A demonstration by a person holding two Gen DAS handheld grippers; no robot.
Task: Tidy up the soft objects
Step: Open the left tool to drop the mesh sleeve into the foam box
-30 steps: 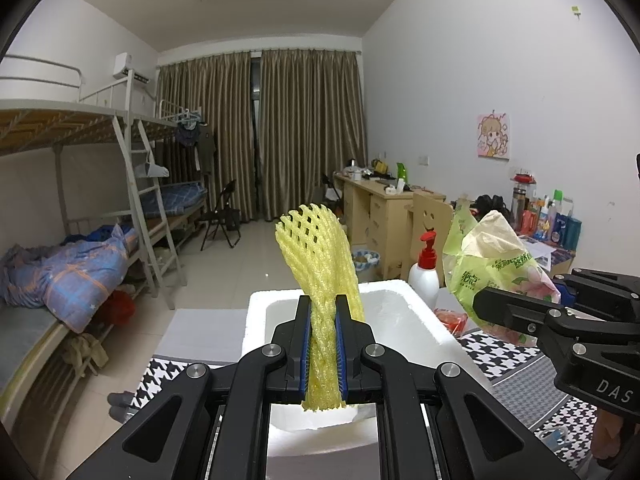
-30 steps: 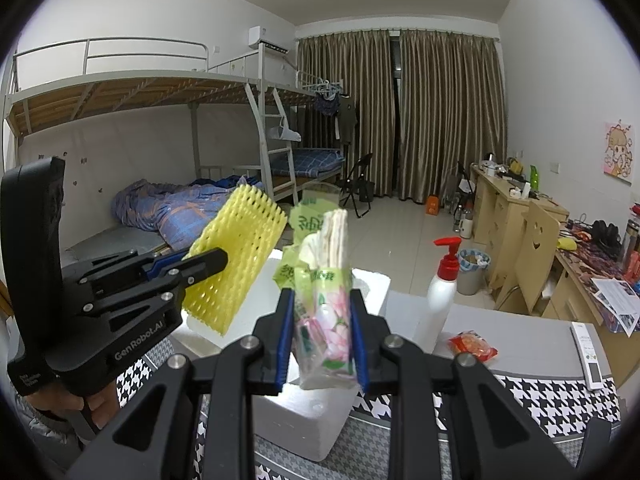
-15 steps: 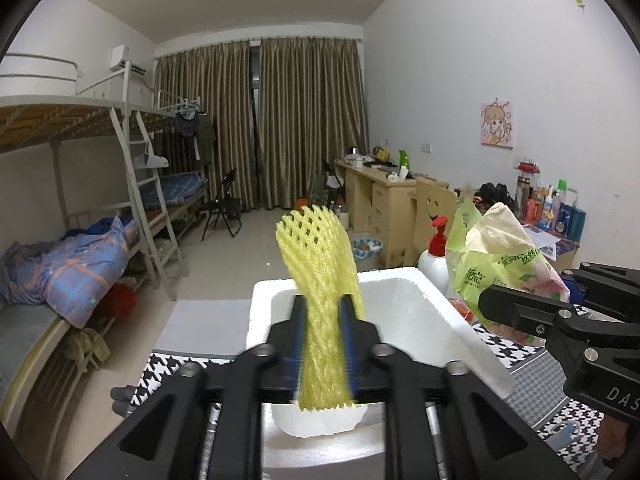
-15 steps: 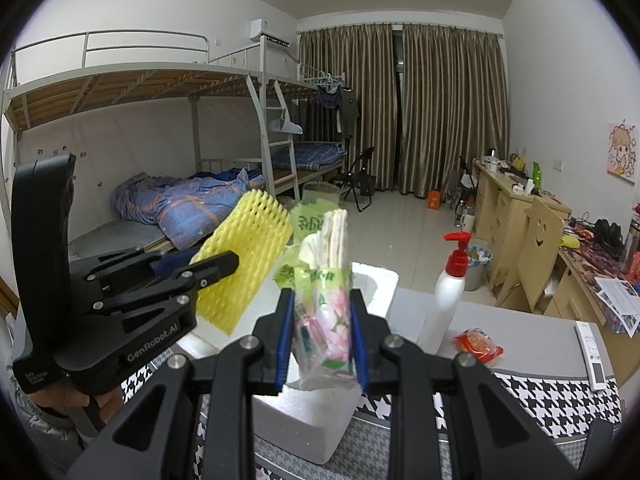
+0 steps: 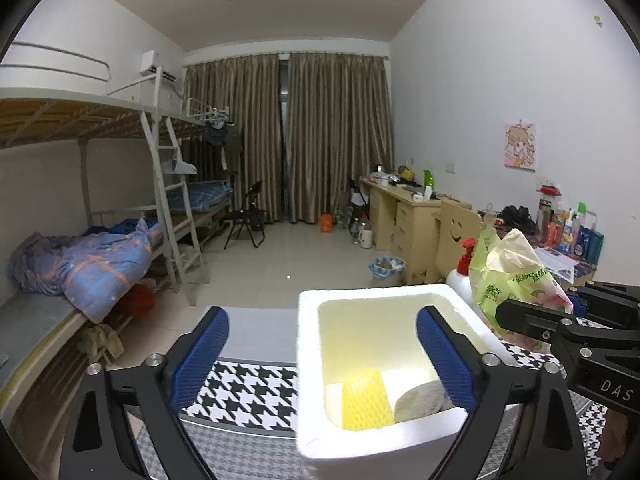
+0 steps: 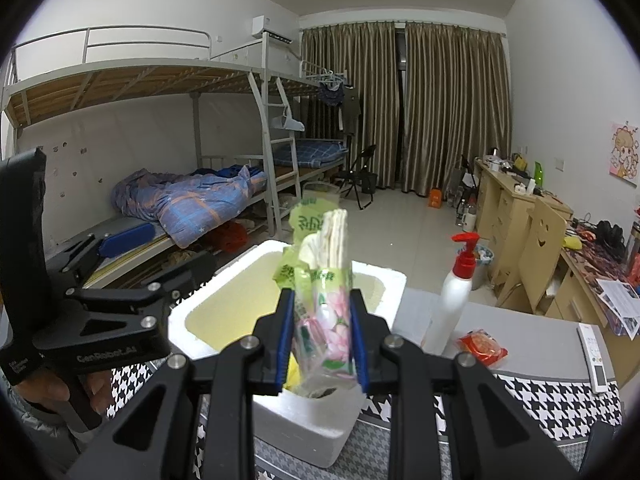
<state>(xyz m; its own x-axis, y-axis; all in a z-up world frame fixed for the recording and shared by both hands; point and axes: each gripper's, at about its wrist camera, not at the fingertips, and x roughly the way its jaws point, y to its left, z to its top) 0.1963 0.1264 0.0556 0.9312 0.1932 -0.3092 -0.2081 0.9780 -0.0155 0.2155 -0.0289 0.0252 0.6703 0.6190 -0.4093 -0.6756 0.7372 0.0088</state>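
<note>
A white foam box (image 5: pixel 312 312) stands on the houndstooth tablecloth. The yellow foam net (image 5: pixel 366 400) lies inside it beside a pale cloth (image 5: pixel 424 400). My left gripper (image 5: pixel 322 352) is open and empty above the box's near left side. My right gripper (image 6: pixel 322 336) is shut on a green and pink tissue pack (image 6: pixel 324 312), held upright over the near edge of the box (image 6: pixel 384 280). The pack also shows in the left wrist view (image 5: pixel 516 280), right of the box.
A white pump bottle with a red top (image 6: pixel 452 300) stands right of the box. A red snack packet (image 6: pixel 482 346) and a white remote (image 6: pixel 594 360) lie on the grey table. Bunk beds stand to the left, desks and a chair to the right.
My left gripper opened and let go of the yellow foam net, which dropped into the foam box. My right gripper still holds the tissue pack, now nearer the box.
</note>
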